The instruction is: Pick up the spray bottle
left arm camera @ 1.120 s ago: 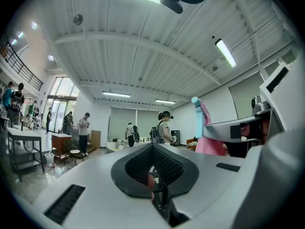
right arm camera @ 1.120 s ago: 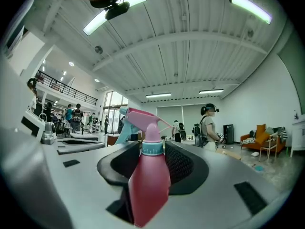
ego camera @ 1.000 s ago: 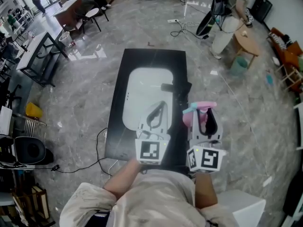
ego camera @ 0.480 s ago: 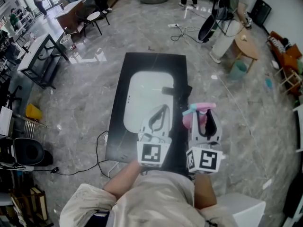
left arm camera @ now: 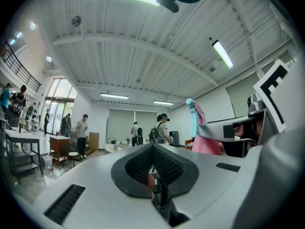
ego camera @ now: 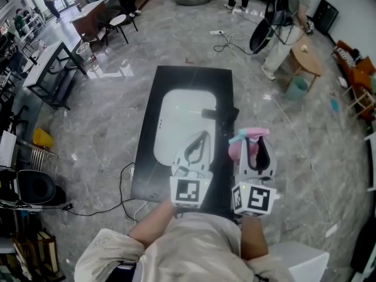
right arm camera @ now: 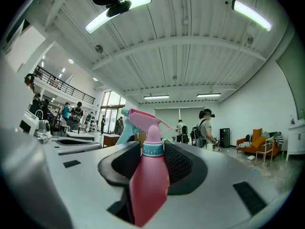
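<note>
Right tongs [ego camera: 254, 141] have just been closing, and their ribbed black pads now sit against both sides of the spray bottle [right arm camera: 148, 185], which stands upright between them at the right edge of the black bench [ego camera: 176, 75]. I hold them level so the pads meet the smooth pink plastic body below its teal collar, leaving the pink trigger head and teal nozzle free above. Whether the base has left the bench, I cannot tell. My left tongs [ego camera: 201, 135] are closed on nothing, parked over the glossy white sink [ego camera: 176, 116], out of the way.
</note>
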